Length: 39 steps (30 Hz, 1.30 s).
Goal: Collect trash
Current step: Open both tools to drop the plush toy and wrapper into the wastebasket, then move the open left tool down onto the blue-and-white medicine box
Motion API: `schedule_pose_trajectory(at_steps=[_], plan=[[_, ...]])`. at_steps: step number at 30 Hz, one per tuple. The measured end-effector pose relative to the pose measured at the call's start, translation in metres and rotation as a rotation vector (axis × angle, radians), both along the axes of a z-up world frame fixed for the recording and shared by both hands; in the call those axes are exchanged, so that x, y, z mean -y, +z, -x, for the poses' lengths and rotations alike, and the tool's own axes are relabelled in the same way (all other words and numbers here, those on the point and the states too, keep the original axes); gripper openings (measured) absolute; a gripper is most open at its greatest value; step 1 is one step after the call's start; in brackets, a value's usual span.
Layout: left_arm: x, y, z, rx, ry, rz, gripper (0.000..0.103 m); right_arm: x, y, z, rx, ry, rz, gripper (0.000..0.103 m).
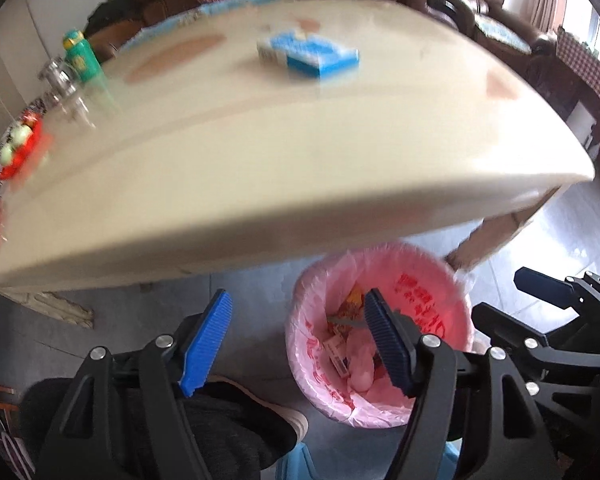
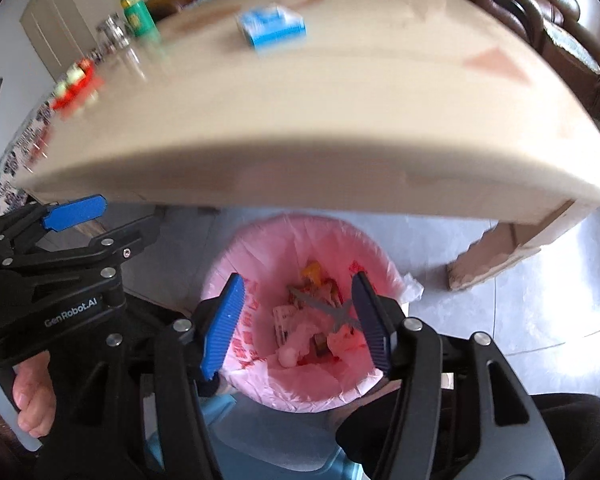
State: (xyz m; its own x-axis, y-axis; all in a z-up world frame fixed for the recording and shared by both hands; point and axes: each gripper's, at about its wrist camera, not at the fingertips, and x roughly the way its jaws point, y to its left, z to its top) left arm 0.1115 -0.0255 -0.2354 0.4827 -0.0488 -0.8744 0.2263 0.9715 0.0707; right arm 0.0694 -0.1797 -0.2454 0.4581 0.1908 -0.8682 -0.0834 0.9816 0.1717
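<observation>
1. Because the bin [image 2: 300, 312] sits on the floor just below the table's near edge, both grippers hang over it, so anything let go would fall into the pink liner [image 1: 380, 400] and not onto the tiles.
2. Spread wide with nothing between its blue pads, the right gripper [image 2: 300, 316] is centred over the bin mouth; I judge a drop is just finished.
3. Also gaping and empty, the left gripper [image 1: 300, 344] hangs left of the bin, with only its right finger over the rim.
4. Wrappers and crumpled scraps [image 2: 312, 320] already lie at the bottom of the liner, so part of the collecting looks done.
5. On the table [image 1: 260, 168], a blue-and-white box [image 1: 308, 54] lies flat toward the far side, well apart from both claws; if it counts as trash, it seems the likely next pick.
6. At the far left stand a green can [image 1: 82, 56] and clear glasses [image 1: 62, 84], upright, with a red item [image 1: 20, 148] nearer; blur hides what that is.
</observation>
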Motion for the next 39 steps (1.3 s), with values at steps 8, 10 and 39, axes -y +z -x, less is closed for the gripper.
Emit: schedule_pose_trajectory(at_steps=[8, 10, 39], plan=[[-0.009, 0.086, -0.008, 0.075, -0.038, 0.035, 0.078, 0.006, 0.086, 0.004, 0.182, 0.014, -0.007, 0.067], [-0.011, 0.105, -0.019, 0.056, -0.036, 0.038, 0.078, 0.006, 0.106, 0.001, 0.222, 0.032, 0.000, 0.069], [-0.007, 0.164, -0.163, -0.083, 0.020, 0.057, 0.085, -0.014, 0.176, -0.082, 0.400, 0.153, 0.018, 0.079]])
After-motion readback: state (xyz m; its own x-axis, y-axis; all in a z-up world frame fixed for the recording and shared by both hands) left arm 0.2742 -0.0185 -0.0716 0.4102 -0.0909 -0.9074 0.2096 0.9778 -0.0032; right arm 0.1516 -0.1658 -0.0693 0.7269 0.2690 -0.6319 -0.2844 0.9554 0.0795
